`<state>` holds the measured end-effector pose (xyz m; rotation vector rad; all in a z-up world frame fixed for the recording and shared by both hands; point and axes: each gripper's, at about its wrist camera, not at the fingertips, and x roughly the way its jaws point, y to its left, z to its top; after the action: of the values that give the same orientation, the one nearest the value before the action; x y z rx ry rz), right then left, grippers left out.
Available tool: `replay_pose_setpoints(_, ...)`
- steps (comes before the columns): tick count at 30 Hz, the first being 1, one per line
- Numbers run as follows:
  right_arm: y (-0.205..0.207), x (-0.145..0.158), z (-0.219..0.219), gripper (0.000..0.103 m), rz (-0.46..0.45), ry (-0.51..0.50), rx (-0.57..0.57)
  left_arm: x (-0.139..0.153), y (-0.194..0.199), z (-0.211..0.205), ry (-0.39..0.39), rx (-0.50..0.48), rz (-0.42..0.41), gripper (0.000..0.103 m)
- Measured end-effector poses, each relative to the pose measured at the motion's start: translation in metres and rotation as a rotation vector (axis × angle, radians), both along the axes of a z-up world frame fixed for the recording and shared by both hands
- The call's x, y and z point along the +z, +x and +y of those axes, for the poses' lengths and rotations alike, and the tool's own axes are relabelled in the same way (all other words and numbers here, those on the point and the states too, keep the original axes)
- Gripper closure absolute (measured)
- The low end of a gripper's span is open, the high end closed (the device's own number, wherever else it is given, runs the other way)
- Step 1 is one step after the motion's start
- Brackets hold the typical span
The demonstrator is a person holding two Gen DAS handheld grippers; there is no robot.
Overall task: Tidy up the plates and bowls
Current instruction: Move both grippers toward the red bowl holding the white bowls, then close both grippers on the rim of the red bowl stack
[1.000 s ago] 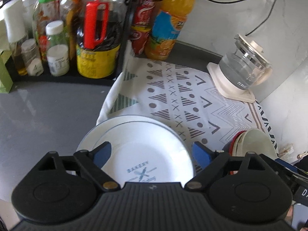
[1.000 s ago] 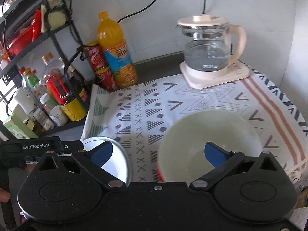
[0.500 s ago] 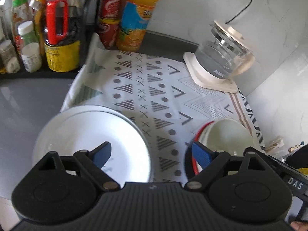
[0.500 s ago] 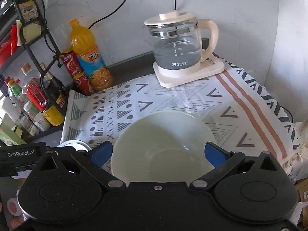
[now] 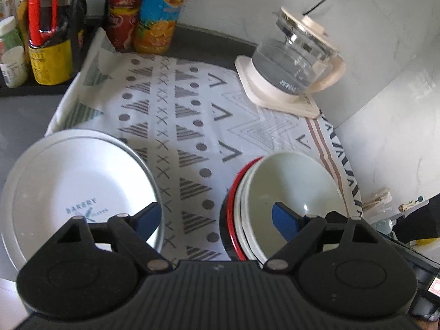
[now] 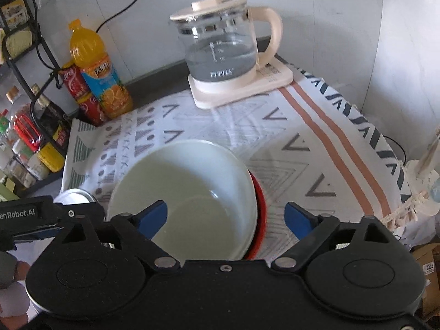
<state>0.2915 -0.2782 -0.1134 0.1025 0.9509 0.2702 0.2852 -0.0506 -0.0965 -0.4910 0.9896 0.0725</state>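
Left hand-held gripper: jaws spread wide, nothing between the blue fingertips; it hangs above the patterned cloth, in the gap between the plates and the bowls.
Right hand-held gripper: jaws spread wide and empty; its left fingertip lies over the bowl's interior, its right fingertip over bare cloth beyond the bowl's rim.
Stack of plates: white, the top one printed "BAKERY"; it sits to the left of the left hand-held gripper, partly under that gripper's left fingertip, straddling the cloth's edge and the grey desk.
Stack of bowls: a pale green bowl nested in a white one, with a red-rimmed dark one outermost; it sits to the right of the left hand-held gripper and directly ahead of the right one, on the cloth. Whether any finger touches it cannot be told.
Glass kettle: holds water, stands on a cream base far ahead of both grippers, at the cloth's back edge.
Orange juice bottle: upright ahead and to the left, against the wall, touching the red cans beside it.
Condiment rack: far left of the left hand-held gripper, with bottles and jars standing close together.
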Motion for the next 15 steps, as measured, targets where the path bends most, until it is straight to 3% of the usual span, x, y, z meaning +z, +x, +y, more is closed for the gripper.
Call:
replay_pose_setpoints(2, 0.0, -0.006, -0.002, 0.021, 0.009, -0.009, 0.0, -0.005, 0.002, -0.004, -0.002, -0.009, 0.009, 0.016)
replay_pose_setpoints(6, 0.004, -0.019, -0.007, 0.024, 0.042, -0.002, 0.002, -0.017, 0.004, -0.008, -0.02, -0.018, 0.034, 0.021)
replay_pose_setpoints(11, 0.013, -0.037, -0.009, 0.04, 0.099, 0.028, 0.007, -0.033, 0.01, -0.016, -0.057, -0.041, 0.05, 0.034)
replay_pose_setpoints(15, 0.02, -0.047, -0.007, 0.045, 0.135, 0.041, 0.019, -0.044, 0.017, -0.021, -0.065, -0.042, 0.069, 0.045)
